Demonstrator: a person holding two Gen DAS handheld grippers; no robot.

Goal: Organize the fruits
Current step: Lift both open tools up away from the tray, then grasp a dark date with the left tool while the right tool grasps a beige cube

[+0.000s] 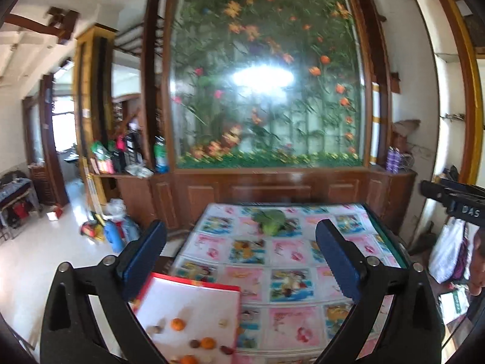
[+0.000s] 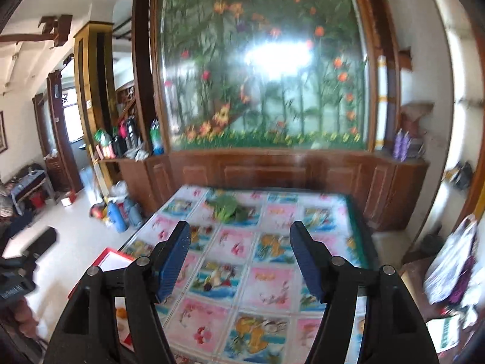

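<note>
A white tray with a red rim (image 1: 194,286) lies on the table's near left corner. On it lie three oranges (image 1: 177,324) and several smaller brown, pale and red fruits (image 1: 194,343), spread apart. A green leafy vegetable (image 1: 271,223) rests near the table's far edge. My left gripper (image 1: 241,227) hangs open above the tray and table with nothing between its fingers. My right gripper (image 2: 241,227) is open too and holds nothing, raised over the table's middle. In the right wrist view the tray (image 2: 112,257) and one orange (image 2: 121,312) show at the lower left, and the vegetable (image 2: 225,207) lies ahead.
A cloth with fruit pictures (image 2: 266,276) covers the table. Behind it stands a wooden cabinet (image 1: 272,188) below a large glazed flower picture. Bottles and bags (image 1: 116,230) sit on the floor at the left, and a white bag (image 2: 451,261) hangs at the right.
</note>
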